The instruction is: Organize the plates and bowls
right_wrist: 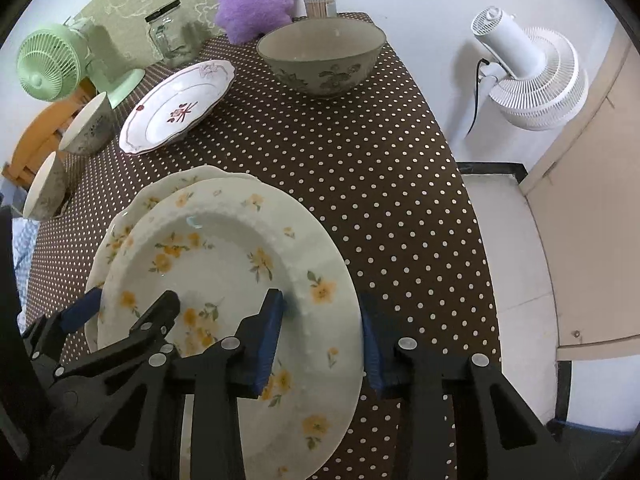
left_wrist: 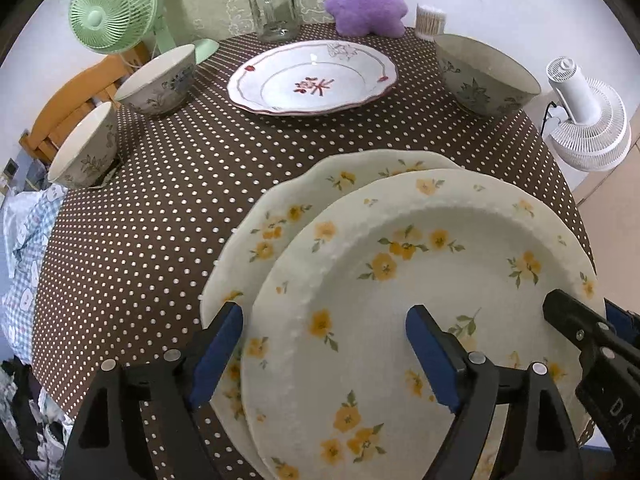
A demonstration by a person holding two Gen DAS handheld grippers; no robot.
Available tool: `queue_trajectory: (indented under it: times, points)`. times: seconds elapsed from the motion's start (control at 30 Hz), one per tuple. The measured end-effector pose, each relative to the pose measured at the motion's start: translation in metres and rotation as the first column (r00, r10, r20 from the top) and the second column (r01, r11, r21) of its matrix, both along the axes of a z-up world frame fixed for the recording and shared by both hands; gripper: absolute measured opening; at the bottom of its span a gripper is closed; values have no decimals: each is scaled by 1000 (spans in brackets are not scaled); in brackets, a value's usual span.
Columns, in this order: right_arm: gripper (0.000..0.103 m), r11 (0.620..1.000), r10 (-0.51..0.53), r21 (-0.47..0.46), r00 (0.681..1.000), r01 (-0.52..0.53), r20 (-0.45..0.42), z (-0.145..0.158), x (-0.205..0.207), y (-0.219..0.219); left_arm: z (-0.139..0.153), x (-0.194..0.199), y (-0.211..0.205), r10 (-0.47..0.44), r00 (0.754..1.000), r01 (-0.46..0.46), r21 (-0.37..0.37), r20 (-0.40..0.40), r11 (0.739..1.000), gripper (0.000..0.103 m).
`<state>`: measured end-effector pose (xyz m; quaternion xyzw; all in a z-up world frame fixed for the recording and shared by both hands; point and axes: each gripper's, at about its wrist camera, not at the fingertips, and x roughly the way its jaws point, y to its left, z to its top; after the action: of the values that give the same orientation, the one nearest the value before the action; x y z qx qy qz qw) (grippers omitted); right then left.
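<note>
Table [left_wrist: 168, 184], brown cloth with white dots, bearing two stacked yellow-flowered plates [left_wrist: 420, 280] at its near edge. Red-patterned plate [left_wrist: 312, 78] and three bowls, the largest [left_wrist: 484, 76] at far right, stand well apart behind. Both tools point steeply downward. Left gripper [left_wrist: 324, 356]: jaws wide apart, straddling the stack's left rim, pads clear. Right gripper [right_wrist: 320, 340]: jaws narrower, astride the upper plate's right rim; whether the pads press cannot be told.

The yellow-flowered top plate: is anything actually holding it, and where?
It cannot be told. The right gripper has its jaws closely straddling the top plate at its right rim, but contact isn't clear; the left gripper has its jaws wide around the left rim, not pressing.
</note>
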<state>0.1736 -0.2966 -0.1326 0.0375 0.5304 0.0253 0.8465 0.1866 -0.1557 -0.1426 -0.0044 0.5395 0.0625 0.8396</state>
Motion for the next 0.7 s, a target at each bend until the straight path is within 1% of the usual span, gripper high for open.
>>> queue_trajectory:
  times: [0.13,0.33,0.5,0.7]
  points:
    - [40,1000,11,-20,1000,-11,19,5,3,5,10,-7,7,7,999,-8,14,34,1000,86]
    - [40,1000,5,-19,1000,-5,22,5,11,12,19,-15,20,19,997,-20,12,68,1000,86]
    - [42,1000,-21,-7,1000,21,13,2,19,14,21,-16,26,23,997,-25,16,72,1000,86]
    - [48,999,-44,-7,999,44,-8,-7,24,19,19,-17,38,37,998,-37,11,58,999,86]
